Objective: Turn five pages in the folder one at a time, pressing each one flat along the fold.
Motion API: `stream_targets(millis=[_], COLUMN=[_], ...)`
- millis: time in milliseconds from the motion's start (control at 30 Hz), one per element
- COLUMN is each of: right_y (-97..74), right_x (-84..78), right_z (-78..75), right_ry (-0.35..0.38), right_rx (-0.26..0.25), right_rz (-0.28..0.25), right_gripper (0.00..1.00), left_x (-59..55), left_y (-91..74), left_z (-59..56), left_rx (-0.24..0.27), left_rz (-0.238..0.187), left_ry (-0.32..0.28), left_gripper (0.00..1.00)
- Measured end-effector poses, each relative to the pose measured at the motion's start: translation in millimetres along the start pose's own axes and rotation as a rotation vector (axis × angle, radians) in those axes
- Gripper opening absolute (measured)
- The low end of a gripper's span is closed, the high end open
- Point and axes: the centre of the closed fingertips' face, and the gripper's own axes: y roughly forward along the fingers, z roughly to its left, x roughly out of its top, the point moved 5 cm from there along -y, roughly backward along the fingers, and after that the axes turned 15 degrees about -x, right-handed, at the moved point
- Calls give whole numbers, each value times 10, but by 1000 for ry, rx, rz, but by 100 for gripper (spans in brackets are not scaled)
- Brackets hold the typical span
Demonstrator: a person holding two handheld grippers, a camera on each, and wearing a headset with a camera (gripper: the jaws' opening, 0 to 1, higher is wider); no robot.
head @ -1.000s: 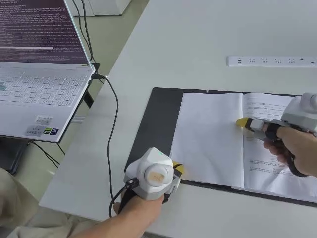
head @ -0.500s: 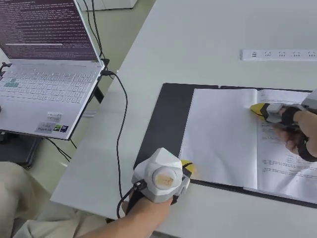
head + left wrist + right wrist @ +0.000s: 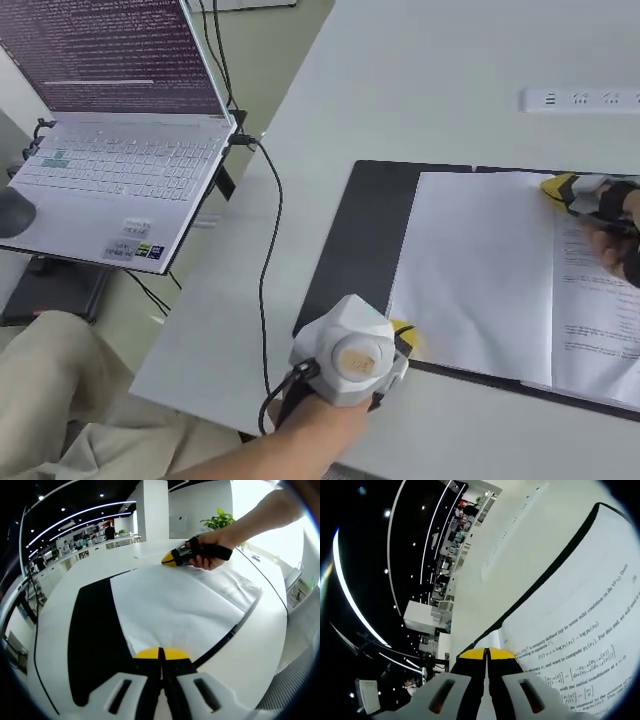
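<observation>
A black folder (image 3: 360, 230) lies open on the white table, a blank white page (image 3: 480, 270) on its left half and a printed page (image 3: 600, 300) on the right. My left gripper (image 3: 405, 335) rests shut at the blank page's near left corner (image 3: 161, 652). My right gripper (image 3: 553, 186) is shut, its yellow tip pressed on the fold near the folder's top edge (image 3: 486, 652). In the left gripper view the right gripper (image 3: 170, 557) sits at the far end of the blank page (image 3: 170, 605).
An open laptop (image 3: 120, 160) stands to the left past the table edge, with a black cable (image 3: 268, 270) trailing along the table beside the folder. A white power strip (image 3: 580, 98) lies at the back right. A mouse (image 3: 15, 212) sits far left.
The right gripper has slid along the fold toward the folder's top edge. The left gripper stays on the page's near corner. The head camera has shifted left.
</observation>
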Motion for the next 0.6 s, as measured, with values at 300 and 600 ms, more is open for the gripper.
stream_targets(millis=[300,600], right_y=[36,-166], right_x=[60,-202], right_z=[18,-36], right_ry=[25,36], right_rx=[-16,6], right_rz=[-63,66], right_gripper=[0,0], left_x=[11,8], left_y=[6,16], left_z=[-4,3], left_rx=[3,5], left_rz=[17,26], left_ry=[8,8], left_gripper=[0,0])
